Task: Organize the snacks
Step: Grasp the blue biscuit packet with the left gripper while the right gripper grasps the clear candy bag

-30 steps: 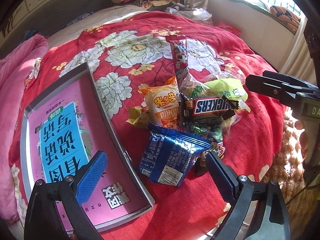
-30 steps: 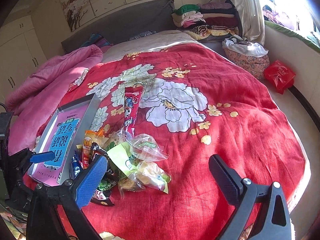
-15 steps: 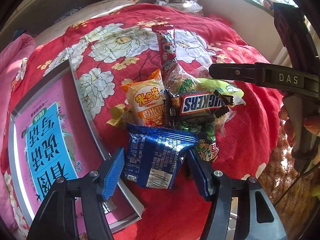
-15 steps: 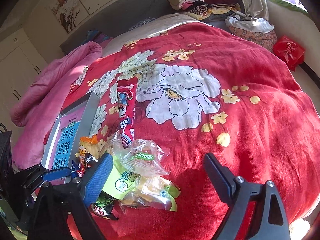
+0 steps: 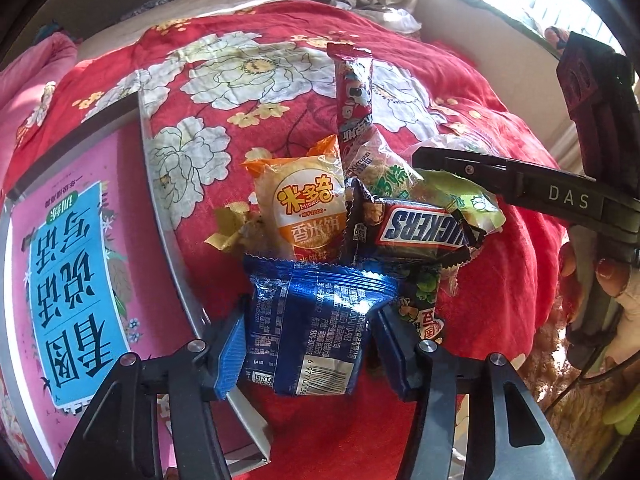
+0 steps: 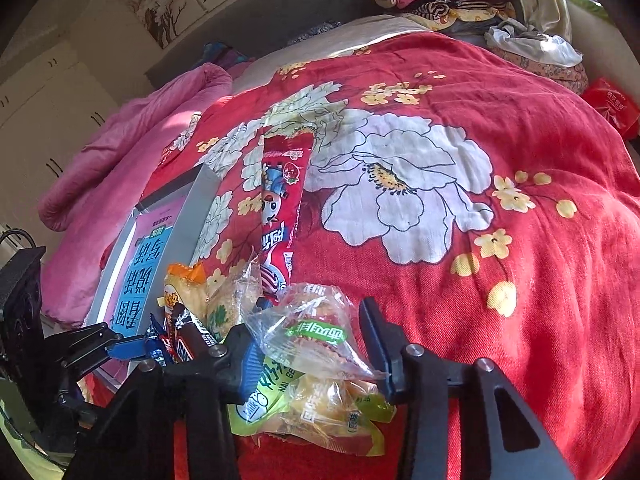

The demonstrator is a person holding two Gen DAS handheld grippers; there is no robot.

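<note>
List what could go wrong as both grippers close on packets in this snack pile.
1. The left gripper is closing around the blue packet, whose top edge lies over the orange rice-cracker packet; lifting may drag that one along.
2. The right gripper is closing on a crinkly clear packet resting on the green packet; thin film could slip out.
3. Both grippers work one small pile and might collide.

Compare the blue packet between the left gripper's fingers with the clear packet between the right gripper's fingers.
The blue packet is opaque foil printed with small text and a barcode; the clear packet shows its contents and bears a green label. The blue packet lies on the red blanket; the clear packet rests atop a yellow-green packet. Shared: each sits between closing jaws, left gripper and right gripper.
</note>
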